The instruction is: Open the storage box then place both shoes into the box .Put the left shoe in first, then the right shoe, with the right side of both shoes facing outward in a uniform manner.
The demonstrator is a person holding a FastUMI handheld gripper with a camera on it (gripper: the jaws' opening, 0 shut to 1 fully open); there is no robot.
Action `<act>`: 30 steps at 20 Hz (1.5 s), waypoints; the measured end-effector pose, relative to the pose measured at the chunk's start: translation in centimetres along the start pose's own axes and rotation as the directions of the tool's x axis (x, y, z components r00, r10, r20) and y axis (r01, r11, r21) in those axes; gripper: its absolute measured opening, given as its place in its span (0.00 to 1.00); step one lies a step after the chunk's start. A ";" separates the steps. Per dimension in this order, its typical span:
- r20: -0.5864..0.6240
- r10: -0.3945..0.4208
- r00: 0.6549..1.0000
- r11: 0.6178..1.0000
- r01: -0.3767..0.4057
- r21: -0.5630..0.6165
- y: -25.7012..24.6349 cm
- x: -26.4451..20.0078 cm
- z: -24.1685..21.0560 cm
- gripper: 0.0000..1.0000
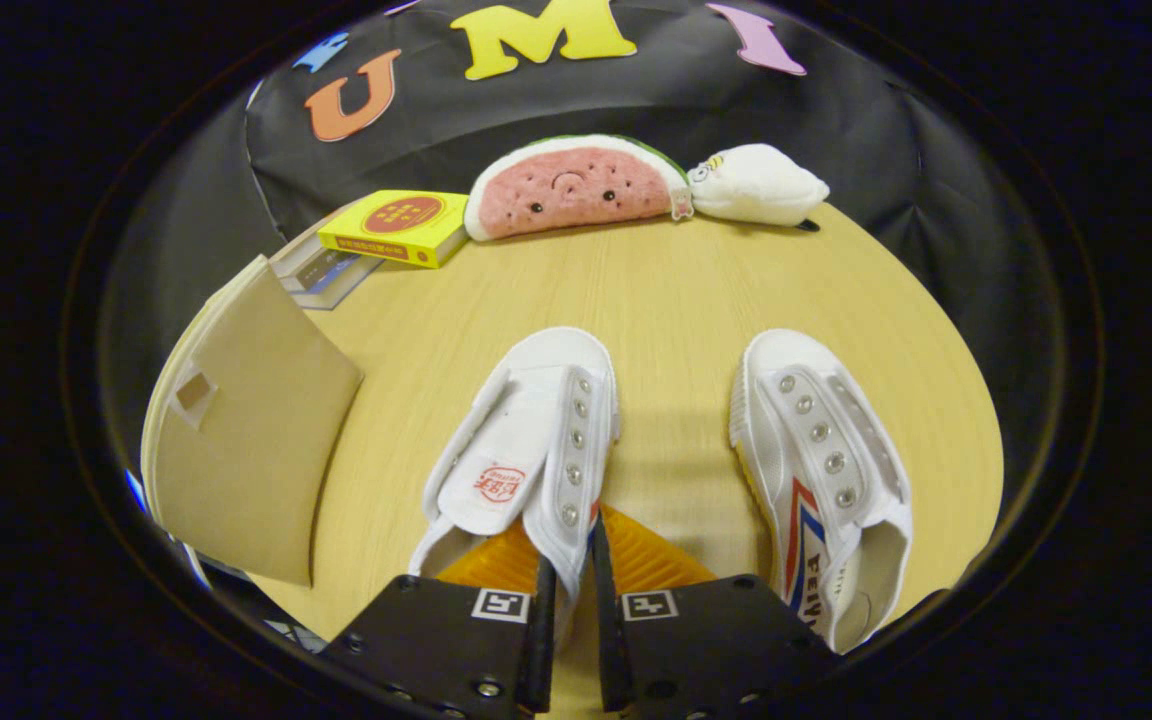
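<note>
Two white canvas shoes lie toes away from me on the round wooden table point(676, 290). The left-hand shoe point(526, 440) has its tongue folded open. My gripper point(571, 570) is shut on its right eyelet wall, near the heel, with a finger on either side. The right-hand shoe point(821, 470), marked with a red and blue stripe on its side, rests apart to the right of the fingers. The brown storage box point(246, 440) stands to the left of the held shoe; a flat panel with a small cut-out faces me. Whether it is open I cannot tell.
At the table's far edge lie a watermelon-slice plush point(576, 188) and a white plush point(756, 185). A yellow box point(398, 226) rests on a clear case point(321, 275) at the far left, just behind the storage box. Bare wood stretches between the shoes and the plushes.
</note>
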State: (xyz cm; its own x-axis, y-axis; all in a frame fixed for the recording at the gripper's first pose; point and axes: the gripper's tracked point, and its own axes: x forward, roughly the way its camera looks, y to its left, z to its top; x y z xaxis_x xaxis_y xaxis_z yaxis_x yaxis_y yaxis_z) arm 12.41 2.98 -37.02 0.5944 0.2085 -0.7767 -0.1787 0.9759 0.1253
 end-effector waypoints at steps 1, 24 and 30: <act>-0.018 0.006 1.000 1.000 -0.006 0.008 0.1 0.1 -0.1 0.19; 0.183 0.089 0.979 0.878 -0.164 0.449 15.6 -15.8 7.7 0.00; 0.229 0.115 0.967 0.878 -0.206 0.431 25.5 -16.7 9.4 0.00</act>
State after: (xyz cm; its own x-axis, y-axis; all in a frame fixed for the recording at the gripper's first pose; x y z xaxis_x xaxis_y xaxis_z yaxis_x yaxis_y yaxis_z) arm 5.31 25.01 -15.05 0.7338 0.3281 -0.5949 0.0585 0.8419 0.5364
